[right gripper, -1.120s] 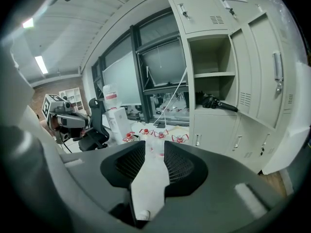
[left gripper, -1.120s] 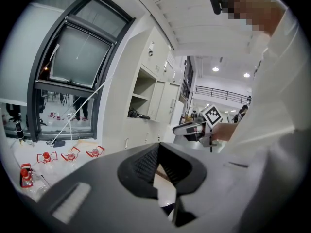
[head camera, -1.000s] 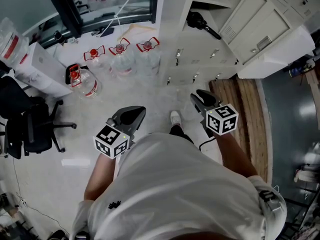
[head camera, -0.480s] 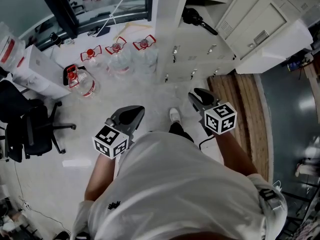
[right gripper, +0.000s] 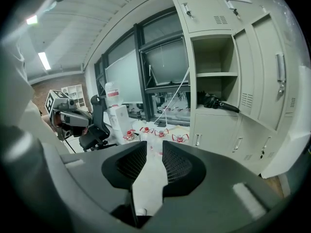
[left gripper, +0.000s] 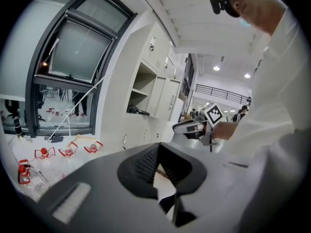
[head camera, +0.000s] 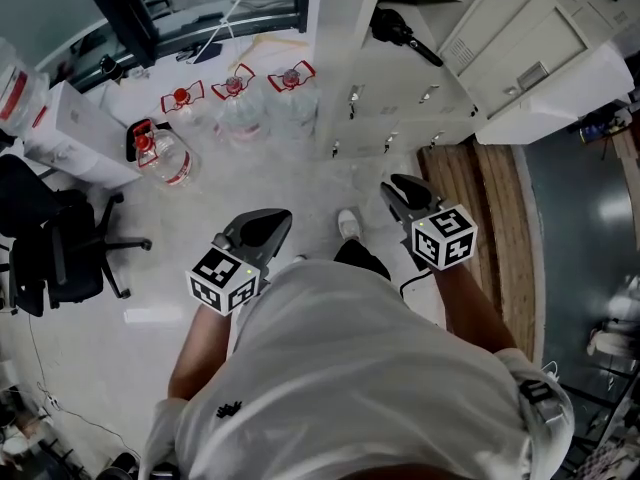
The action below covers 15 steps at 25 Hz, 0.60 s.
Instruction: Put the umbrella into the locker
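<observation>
The black folded umbrella (head camera: 402, 34) lies on the shelf of an open compartment in the cream locker bank (head camera: 400, 108); it also shows as the umbrella (right gripper: 217, 102) in the right gripper view and the umbrella (left gripper: 137, 111) in the left gripper view. My left gripper (head camera: 264, 230) hangs over the floor well short of the lockers, its jaw tips touching and empty. My right gripper (head camera: 404, 194) points at the lockers from a distance. Its jaws are closing to a narrow slot, with only floor seen between them.
Several water bottles with red handles (head camera: 235, 90) stand on the floor by the window. A black office chair (head camera: 60, 253) and white boxes (head camera: 75, 133) sit at the left. An open locker door (head camera: 555, 93) juts out at the right above wooden flooring (head camera: 490, 228).
Both grippers keep their places and the umbrella stays on the locker shelf. Only the head view shifts slightly.
</observation>
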### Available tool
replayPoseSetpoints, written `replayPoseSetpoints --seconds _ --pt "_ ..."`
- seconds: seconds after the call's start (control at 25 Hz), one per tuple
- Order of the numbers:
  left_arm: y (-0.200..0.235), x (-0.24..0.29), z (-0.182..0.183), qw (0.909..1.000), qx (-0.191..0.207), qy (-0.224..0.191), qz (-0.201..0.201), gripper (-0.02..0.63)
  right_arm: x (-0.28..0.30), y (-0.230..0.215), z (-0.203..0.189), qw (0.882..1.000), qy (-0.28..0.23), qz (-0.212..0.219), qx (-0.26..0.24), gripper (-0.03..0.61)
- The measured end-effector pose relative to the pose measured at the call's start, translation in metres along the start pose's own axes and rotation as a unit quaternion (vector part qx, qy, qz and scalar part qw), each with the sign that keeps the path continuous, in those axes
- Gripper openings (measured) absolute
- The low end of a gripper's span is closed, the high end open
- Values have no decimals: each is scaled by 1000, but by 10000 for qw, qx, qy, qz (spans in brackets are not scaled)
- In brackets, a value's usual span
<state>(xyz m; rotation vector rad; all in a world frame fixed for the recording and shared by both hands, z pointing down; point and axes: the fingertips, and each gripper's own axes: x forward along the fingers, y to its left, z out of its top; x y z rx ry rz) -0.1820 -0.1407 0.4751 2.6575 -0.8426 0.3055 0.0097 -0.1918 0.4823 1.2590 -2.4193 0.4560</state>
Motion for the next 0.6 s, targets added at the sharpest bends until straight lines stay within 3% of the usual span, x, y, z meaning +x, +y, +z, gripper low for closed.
replayPoseSetpoints --seconds 0.6 --pt "24 50 20 9998 -83 53 166 55 33 -63 33 9995 15 117 -304 100"
